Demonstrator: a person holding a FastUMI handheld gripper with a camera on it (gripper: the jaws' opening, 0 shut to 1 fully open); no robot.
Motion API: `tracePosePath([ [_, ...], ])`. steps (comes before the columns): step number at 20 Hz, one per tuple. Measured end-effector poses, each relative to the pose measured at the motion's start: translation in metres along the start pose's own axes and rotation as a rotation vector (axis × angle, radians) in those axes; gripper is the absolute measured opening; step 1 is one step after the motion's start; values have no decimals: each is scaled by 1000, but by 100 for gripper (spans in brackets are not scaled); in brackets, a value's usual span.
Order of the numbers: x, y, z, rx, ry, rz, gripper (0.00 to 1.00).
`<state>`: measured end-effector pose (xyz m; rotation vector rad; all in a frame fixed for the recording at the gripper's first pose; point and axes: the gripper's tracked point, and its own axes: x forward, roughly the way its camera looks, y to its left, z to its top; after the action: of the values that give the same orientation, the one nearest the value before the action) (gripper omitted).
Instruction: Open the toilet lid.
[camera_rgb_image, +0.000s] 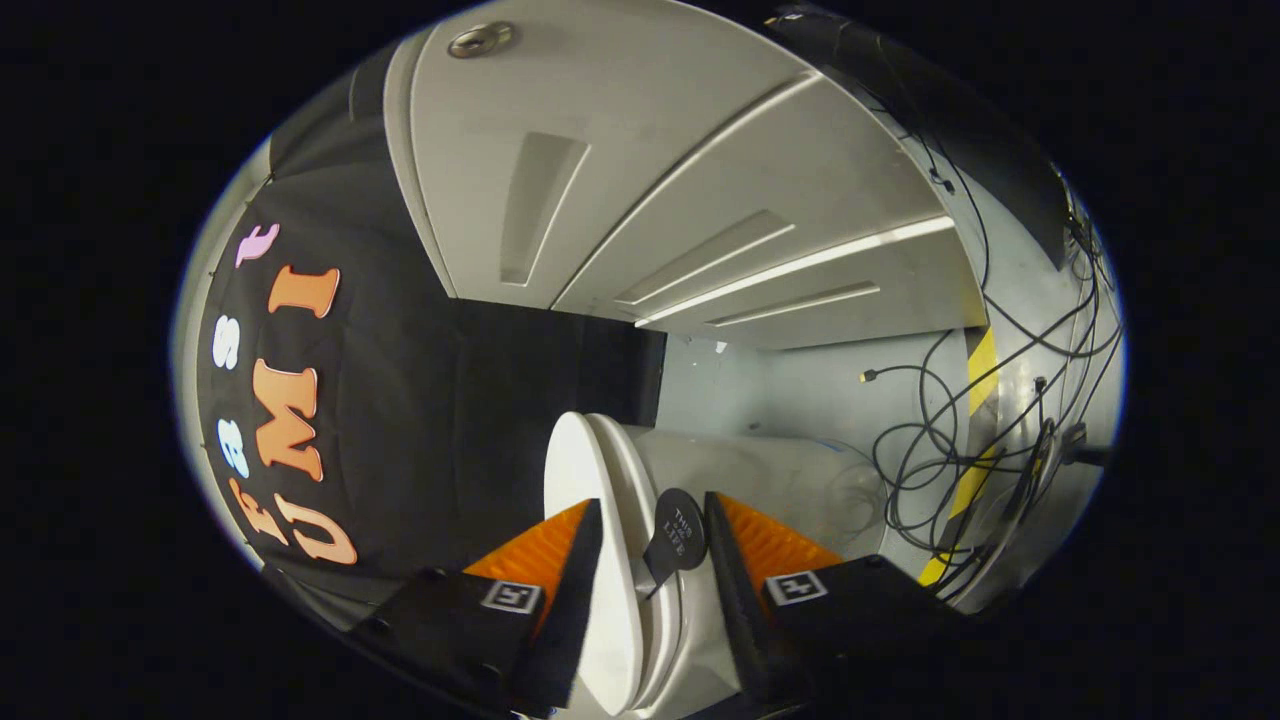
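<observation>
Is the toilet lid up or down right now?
Partly up: the toilet lid stands edge-on between the gripper fingers, parted from the seat beside it. Cannot tell whether the fingers press it.

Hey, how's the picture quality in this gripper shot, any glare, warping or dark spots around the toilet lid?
Gripper view: strong fisheye warp bends the cabinet panels into curves; a bright glare strip runs along one panel edge. The toilet lid between the tongs is evenly lit and fairly sharp, and the tongs are open around it, one finger dark in shadow. The cables are crisp.
</observation>
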<state>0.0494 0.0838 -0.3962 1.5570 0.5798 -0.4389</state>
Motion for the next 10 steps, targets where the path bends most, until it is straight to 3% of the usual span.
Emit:
tracePosePath([
  [2, -1, 3, -2, 14, 10, 17, 53],
  [6, 2, 2, -5, 98, 59, 52, 54],
  [7, 1, -7, -3, 111, 57, 11, 43],
  [9, 4, -4, -5, 117, 62, 26, 22],
  [10, 3, -5, -6, 97, 63, 18, 19],
])
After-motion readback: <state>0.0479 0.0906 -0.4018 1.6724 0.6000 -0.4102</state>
